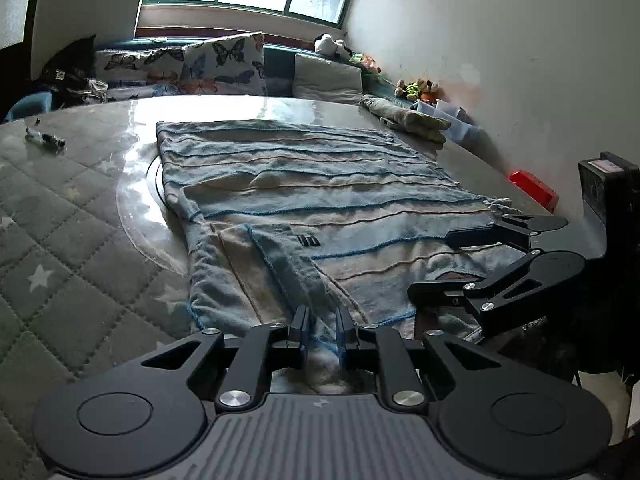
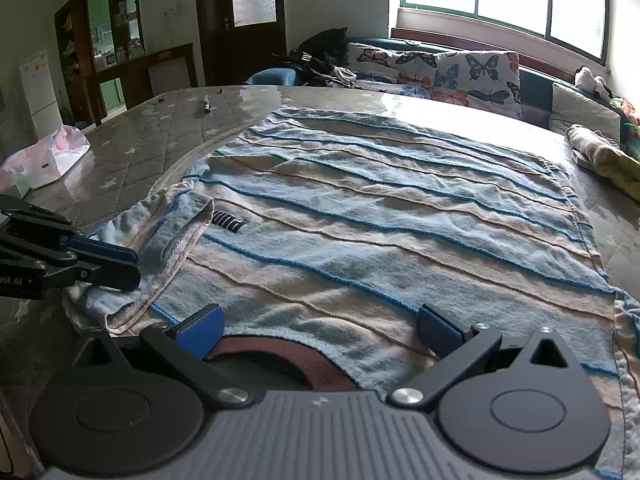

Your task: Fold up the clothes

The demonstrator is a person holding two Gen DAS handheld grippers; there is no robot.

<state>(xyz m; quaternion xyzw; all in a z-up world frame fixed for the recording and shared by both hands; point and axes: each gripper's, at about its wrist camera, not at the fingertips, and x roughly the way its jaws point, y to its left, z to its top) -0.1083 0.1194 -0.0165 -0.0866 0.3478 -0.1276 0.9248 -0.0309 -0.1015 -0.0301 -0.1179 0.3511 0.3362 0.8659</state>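
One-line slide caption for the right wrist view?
Open right gripper hovers over striped shirt's collar; left gripper at folded sleeve.

Shirt (image 2: 380, 232) covers most of the table (image 1: 80, 200) middle. Open surface along the left edge, only a marker (image 2: 206, 104) near the far left corner and a tissue pack (image 2: 44, 160) at the left edge. Right edge is tight: rolled cloth (image 1: 404, 118), plastic bins (image 1: 452, 118), red box (image 1: 534, 190) against the wall. Far edge clear before the cushions (image 1: 224, 64).

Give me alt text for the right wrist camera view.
A blue and beige striped shirt lies flat on a quilted table, its sleeve folded inward. The right gripper hovers open over the collar; the left gripper is at the sleeve.
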